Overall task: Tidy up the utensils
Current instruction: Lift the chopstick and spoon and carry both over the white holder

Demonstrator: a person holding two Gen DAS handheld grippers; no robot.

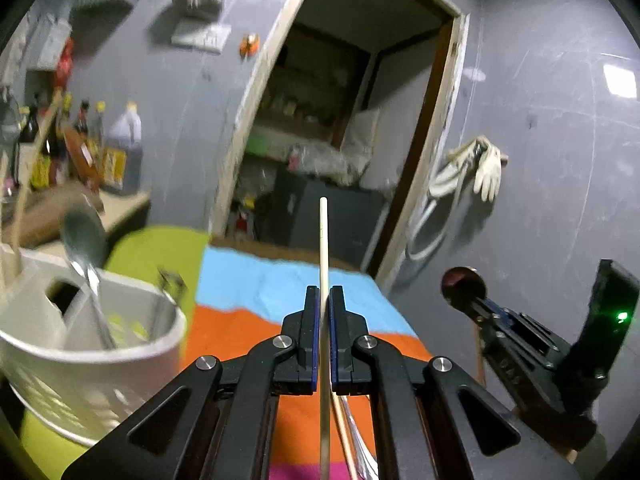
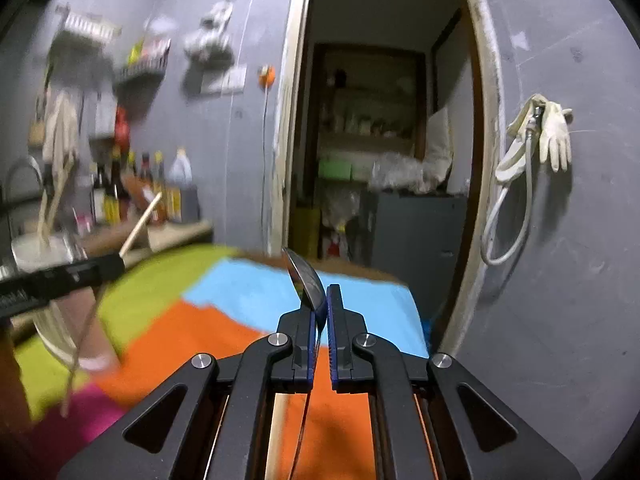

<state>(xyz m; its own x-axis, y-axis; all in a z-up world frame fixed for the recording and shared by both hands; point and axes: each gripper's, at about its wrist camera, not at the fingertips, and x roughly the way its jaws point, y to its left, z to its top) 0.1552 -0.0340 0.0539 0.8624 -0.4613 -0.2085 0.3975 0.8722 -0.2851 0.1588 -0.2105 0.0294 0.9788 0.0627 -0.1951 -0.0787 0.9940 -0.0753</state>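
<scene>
Your left gripper (image 1: 324,300) is clamped on a pale wooden chopstick (image 1: 323,240), which stands up past the fingertips and runs down between the pads; its lower end is cut off by the bottom of the left wrist view. Beneath the gripper more sticks and something metallic show, mostly hidden by the linkage.

Your right gripper (image 2: 320,300) is clenched on a metal spoon (image 2: 306,276). Only the bowl rises clear of the pads, leaning left; the handle drops between the arms and is hard to follow below them. From the left camera you see the same spoon bowl (image 1: 464,286) end-on at the tip of the right tool.

The white utensil holder (image 1: 120,356) sits at the left on the striped cloth (image 1: 256,280) of green, blue, orange and pink. Another spoon (image 1: 86,248) leans in one compartment and light sticks (image 1: 18,224) stand at its far left, though blur keeps you from telling which divider they sit behind. In the right wrist view the holder (image 2: 56,336) is smeared and partly covered by the left tool.

Bottles (image 1: 100,148) on the counter behind are too blurred to read, probably sauces.
</scene>
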